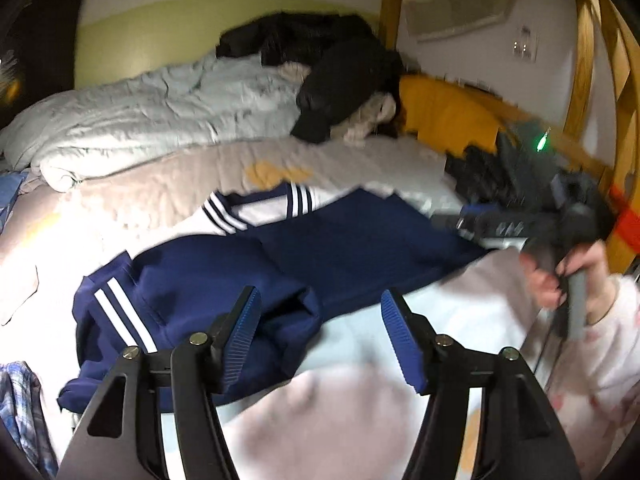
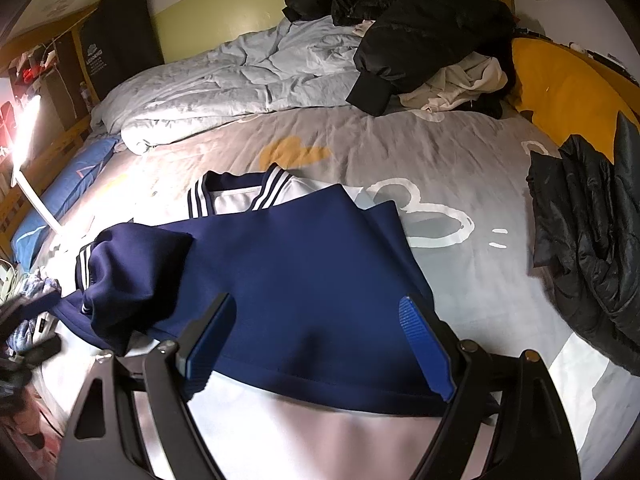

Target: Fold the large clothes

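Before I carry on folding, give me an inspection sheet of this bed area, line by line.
Surface: bed sheet, grey, cartoon print, wrinkled.
Job's things: navy jacket lying flat, one sleeve folded over its left side, striped collar at the far end.
Clutter: black coats, pale duvet, dark padded jacket, yellow pillow.
Grippers: left gripper open, nothing between the pads; right gripper open above the hem.
Cables: nothing clearly seen.
Surroundings: wooden bed frame, lit lamp.

No text can be read with certainty. A dark panel (image 2: 116,36) at about ten o'clock in the right wrist view bears a small pale logo with lettering beneath, too small to make out.
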`<state>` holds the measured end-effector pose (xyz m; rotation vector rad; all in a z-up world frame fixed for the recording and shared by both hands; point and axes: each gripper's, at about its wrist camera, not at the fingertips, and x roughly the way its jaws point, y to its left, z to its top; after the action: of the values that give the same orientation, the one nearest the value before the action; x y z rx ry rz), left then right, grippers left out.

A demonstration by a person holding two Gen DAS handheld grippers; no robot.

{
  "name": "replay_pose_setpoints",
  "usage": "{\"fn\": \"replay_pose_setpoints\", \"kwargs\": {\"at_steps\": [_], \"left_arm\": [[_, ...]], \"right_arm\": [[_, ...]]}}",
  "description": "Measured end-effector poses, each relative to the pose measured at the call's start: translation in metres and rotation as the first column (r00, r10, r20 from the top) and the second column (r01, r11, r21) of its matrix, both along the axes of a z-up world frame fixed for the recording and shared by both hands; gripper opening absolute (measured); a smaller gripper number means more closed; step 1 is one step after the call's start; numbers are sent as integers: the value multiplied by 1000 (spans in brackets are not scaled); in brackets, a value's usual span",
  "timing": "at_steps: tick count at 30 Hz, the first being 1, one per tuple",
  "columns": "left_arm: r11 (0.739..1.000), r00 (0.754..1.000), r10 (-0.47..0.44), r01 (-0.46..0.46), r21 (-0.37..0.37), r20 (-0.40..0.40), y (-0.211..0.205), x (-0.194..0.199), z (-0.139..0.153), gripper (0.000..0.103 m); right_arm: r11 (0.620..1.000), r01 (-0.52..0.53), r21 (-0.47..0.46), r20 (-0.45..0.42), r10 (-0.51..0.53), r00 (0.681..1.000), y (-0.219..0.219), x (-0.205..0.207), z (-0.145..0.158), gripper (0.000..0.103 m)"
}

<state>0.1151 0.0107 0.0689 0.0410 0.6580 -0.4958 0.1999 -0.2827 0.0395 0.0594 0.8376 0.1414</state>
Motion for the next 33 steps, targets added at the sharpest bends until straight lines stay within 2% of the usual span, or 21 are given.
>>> {"fn": "replay_pose_setpoints", "kwargs": {"at_steps": [4, 6, 8, 11, 15, 18, 20, 23, 28, 29, 30, 32, 33], "left_arm": [[996, 994, 84, -84, 2, 67, 23, 4, 16, 72], [988, 986, 155, -155, -2, 67, 40, 15, 16, 78], [973, 972, 230, -230, -5, 45, 57, 30, 12, 78], [943, 942, 334, -334, 6, -27, 86, 56, -4, 79], [893, 876, 430, -449, -43, -219, 128, 88, -36, 78], [888, 852, 386, -447, -107, -352, 141, 100, -56, 77], [887, 839, 359, -443, -132, -409, 142, 103, -67, 77], [889, 806, 376, -454, -69, -457, 136, 103, -78, 77], [901, 791, 393, -433, 25, -469, 122, 105, -93, 77], [904, 793, 389, -427, 28, -468, 122, 105, -94, 76], [911, 801, 373, -411, 22, -468, 119, 105, -95, 63], [917, 809, 355, -398, 8, -468, 119, 106, -96, 55], [915, 818, 357, -402, -4, -452, 120, 105, -94, 47]], "right_arm": [[1000, -1, -2, -8, 1, 1000, 2, 1, -2, 82], [1000, -3, -6, -9, 3, 1000, 4, 1, -3, 82], [1000, -1, -7, -8, 1, 1000, 4, 1, -3, 82], [1000, 4, -6, -9, -4, 1000, 4, 2, -4, 82], [1000, 4, -7, -13, -4, 1000, 3, 3, -5, 82], [1000, 0, -7, -11, 0, 1000, 4, 3, -4, 82], [1000, -3, -7, -7, 3, 1000, 3, 2, -3, 82], [1000, -4, -6, -3, 4, 1000, 3, 1, -2, 82], [1000, -2, -1, -2, 2, 1000, 2, 0, -1, 82], [1000, -1, 1, -2, 1, 1000, 2, 0, 0, 82], [1000, -2, 1, -1, 2, 1000, 2, 0, 0, 82], [1000, -4, -1, 1, 4, 1000, 3, -1, 0, 82], [1000, -5, -2, 2, 5, 1000, 3, -1, 0, 82]]}}
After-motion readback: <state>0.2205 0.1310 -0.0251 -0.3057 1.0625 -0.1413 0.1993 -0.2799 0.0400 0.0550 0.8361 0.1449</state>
